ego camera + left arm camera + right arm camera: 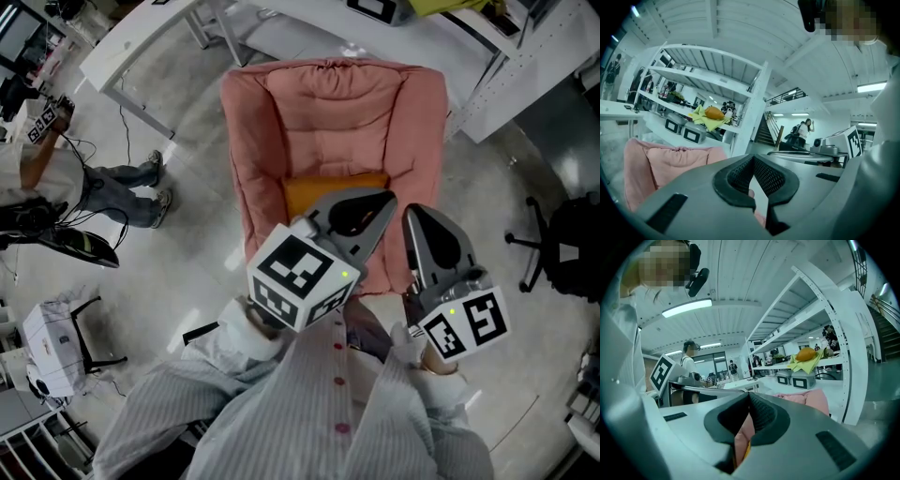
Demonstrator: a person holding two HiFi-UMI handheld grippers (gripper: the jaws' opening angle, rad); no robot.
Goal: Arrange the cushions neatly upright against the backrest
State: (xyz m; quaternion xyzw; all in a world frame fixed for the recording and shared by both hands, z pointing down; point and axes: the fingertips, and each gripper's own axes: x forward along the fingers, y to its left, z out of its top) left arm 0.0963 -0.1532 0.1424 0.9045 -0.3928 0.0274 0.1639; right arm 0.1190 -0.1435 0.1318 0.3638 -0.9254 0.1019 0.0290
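Cushion [319,192], orange, lies on the pink armchair's [281,122] seat. Left gripper [380,202] and right gripper [413,216] hover over its front edge, both clenched on nothing.

Left gripper [380,202] and right gripper [413,217] side by side, both pointing forward, jaws pressed together, nothing held.

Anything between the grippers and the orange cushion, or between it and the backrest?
Nothing visible. The orange cushion lies in the chair just beyond the left gripper and right gripper, both shut and empty. The backrest behind it is bare; the left gripper hides the cushion's near edge.
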